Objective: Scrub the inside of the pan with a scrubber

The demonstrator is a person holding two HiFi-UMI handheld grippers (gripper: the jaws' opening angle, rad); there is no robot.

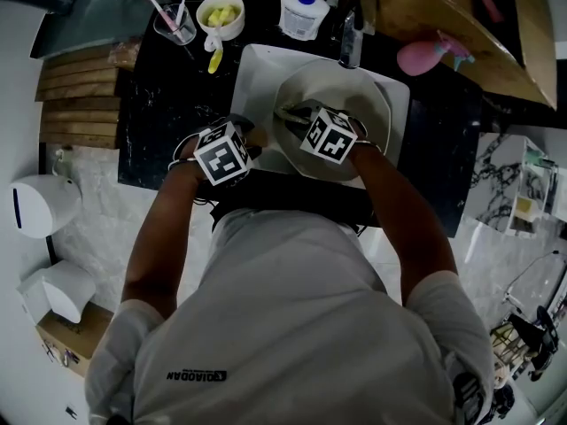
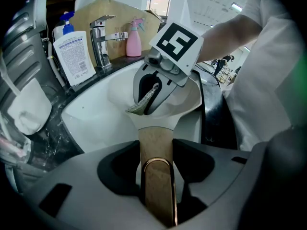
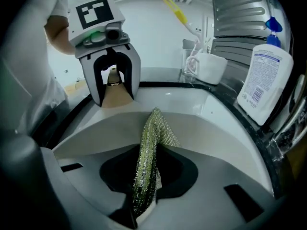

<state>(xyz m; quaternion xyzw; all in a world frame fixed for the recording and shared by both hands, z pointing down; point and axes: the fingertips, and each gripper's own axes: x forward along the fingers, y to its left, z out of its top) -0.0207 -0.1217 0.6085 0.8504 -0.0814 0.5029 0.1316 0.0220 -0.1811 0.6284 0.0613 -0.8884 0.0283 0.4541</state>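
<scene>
Jaws hidden overhead at centre frame; left gripper [image 2: 156,174] clamps the white pan's [image 2: 188,98] wooden handle [image 2: 155,145], right gripper [image 3: 144,188] pinches the crinkly mesh scrubber [image 3: 149,145].

1. Left gripper [image 3: 113,94]: grey moulded body, two jaws around an arched black opening, green light on top.
2. Right gripper [image 2: 152,99]: matching grey body, dark jaw linings.
3. Marker cube [image 1: 222,154]: one on each gripper, white faces, black square patterns.
4. T-shirt [image 1: 292,326]: light grey, short sleeves, small dark print.
</scene>
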